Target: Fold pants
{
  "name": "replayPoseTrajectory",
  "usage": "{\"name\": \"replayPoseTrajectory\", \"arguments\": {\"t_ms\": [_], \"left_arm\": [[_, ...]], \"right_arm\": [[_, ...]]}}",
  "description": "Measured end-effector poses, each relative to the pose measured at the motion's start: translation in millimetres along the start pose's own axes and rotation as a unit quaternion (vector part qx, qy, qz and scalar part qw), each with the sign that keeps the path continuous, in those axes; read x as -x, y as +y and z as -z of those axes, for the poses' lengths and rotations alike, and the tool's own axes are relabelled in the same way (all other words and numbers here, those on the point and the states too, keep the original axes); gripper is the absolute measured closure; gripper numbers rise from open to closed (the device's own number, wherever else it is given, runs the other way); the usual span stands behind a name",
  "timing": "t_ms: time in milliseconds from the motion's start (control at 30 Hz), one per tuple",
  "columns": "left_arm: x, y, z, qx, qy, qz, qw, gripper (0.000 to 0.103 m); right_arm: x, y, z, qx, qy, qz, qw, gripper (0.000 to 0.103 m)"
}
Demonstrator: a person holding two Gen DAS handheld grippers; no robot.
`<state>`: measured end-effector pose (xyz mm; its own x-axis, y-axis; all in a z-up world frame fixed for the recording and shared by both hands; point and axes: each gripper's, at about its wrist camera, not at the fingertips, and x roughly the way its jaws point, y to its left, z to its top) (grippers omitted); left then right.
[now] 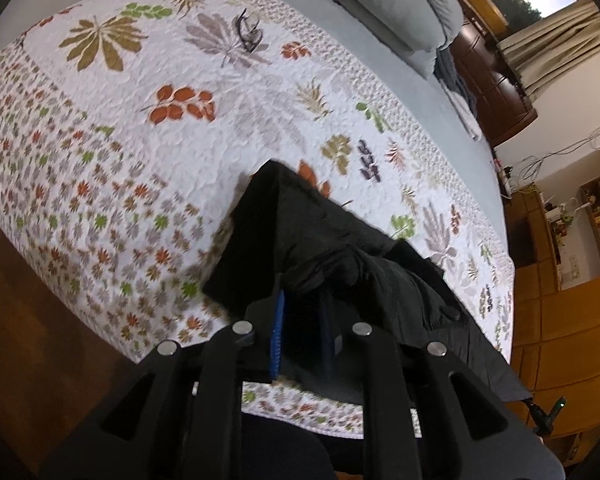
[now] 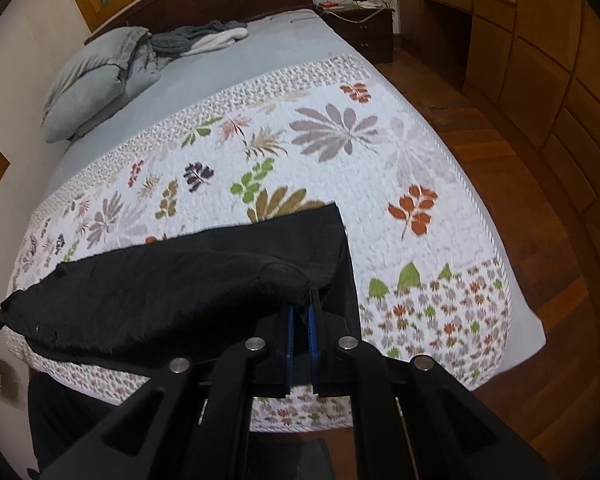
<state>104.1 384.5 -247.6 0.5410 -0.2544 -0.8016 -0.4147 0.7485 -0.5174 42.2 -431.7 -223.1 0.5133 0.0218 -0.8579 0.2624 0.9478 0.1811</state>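
We have the black fabric pants (image 2: 172, 292) lifted at the foot of the bed, over the white quilted bedspread with the leaf print (image 2: 340, 152), one end in each hand-held gripper. Right hand-held gripper (image 2: 300, 308): blue-padded jaws pinched narrow on a bunched edge of the cloth, so it is holding the pants. Left hand-held gripper (image 1: 300, 300): jaws stand a bit further apart with dark cloth bunched between them; looks like a grip, though the contact itself is partly hidden. In the left wrist view the pants (image 1: 340, 264) drape away toward the right, sagging between the two grips. Our read: we are mid-fold, carrying the cloth over the quilt to lay it down. To do it well, keep both grips level and pull apart just enough to take out the sag, then lower the far edge first so the layers land flat and aligned. Don't release until cloth rests on the quilt. A pair of dark-framed glasses (image 1: 250, 32) lies well apart, further up the quilt, so it should not interfere.
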Motion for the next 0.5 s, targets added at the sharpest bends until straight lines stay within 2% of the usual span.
{"name": "replayPoseTrajectory", "arguments": {"t_ms": [233, 300, 400, 433, 500], "left_arm": [[-9.9, 28.8, 13.2, 0.026, 0.016, -0.027, 0.9992, 0.094], [-8.4, 37.3, 15.9, 0.037, 0.015, -0.031, 0.9987, 0.091], [-2.7, 46.5, 17.2, 0.048, 0.006, -0.039, 0.9981, 0.084], [-0.5, 48.5, 17.5, 0.050, 0.004, -0.040, 0.9979, 0.083], [5.2, 50.8, 18.2, 0.054, -0.003, -0.041, 0.9977, 0.080]], "right_arm": [[-14.7, -12.1, 24.9, -0.023, 0.017, 0.010, 1.000, 0.090], [-19.0, -16.4, 31.1, -0.032, 0.028, 0.007, 0.999, 0.081], [-23.4, -24.2, 40.6, -0.050, 0.038, 0.008, 0.998, 0.078], [-24.3, -28.5, 43.1, -0.063, 0.040, 0.001, 0.997, 0.076], [-23.3, -39.6, 49.0, -0.102, 0.037, -0.021, 0.994, 0.067]]}}
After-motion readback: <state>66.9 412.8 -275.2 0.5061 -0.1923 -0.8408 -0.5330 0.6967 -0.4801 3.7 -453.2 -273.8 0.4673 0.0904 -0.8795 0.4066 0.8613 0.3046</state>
